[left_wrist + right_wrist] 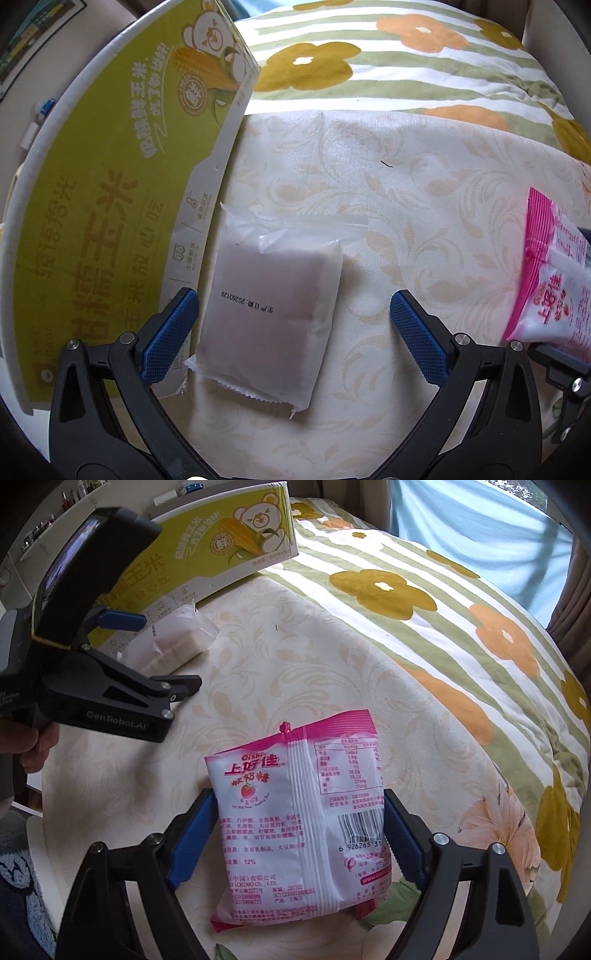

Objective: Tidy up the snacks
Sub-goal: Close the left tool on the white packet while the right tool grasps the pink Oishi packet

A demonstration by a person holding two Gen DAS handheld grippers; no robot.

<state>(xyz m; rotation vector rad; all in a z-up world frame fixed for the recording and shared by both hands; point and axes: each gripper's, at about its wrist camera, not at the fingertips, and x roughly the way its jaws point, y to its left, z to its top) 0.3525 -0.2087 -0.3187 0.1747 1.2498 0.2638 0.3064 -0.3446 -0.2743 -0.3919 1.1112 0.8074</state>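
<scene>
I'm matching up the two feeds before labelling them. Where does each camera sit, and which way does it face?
Left wrist: on the left gripper, looking steeply down at a translucent packet beside the green corn box; its own open fingers show.
Right wrist: on the right gripper, looking down at the pink Oishi bag between its fingers; the left gripper and a hand show.
Shared: box, packet, pink bag, floral quilt.

Your left gripper [293, 334] and right gripper [295, 843]: black plastic frames with triangular cut-outs, silver pivot screws and blue knurled pads [171, 334]. The right-wrist view shows the left unit's white "GenRobot.AI" lettering and a yellow band.
</scene>
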